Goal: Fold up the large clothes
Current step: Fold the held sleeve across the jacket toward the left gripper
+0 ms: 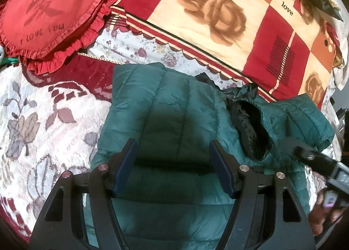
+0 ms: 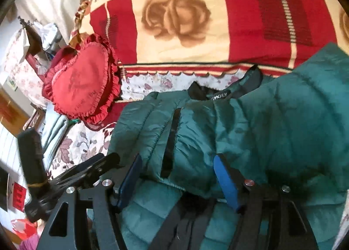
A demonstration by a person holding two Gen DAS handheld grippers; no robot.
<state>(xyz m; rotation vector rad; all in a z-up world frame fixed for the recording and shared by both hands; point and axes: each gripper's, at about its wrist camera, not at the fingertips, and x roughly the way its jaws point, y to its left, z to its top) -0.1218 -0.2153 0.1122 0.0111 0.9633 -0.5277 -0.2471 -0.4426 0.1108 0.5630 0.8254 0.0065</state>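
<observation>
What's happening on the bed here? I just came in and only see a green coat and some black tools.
A person is folding a green puffer jacket spread on the bed's floral cover, with a two-finger tool in each hand. The left tongs hang open above the jacket's body, gripping nothing. The right tongs are open too, low over a bunched fold of the jacket near its black-lined collar. A red heart cushion and a rose-print quilt lie beyond.
</observation>
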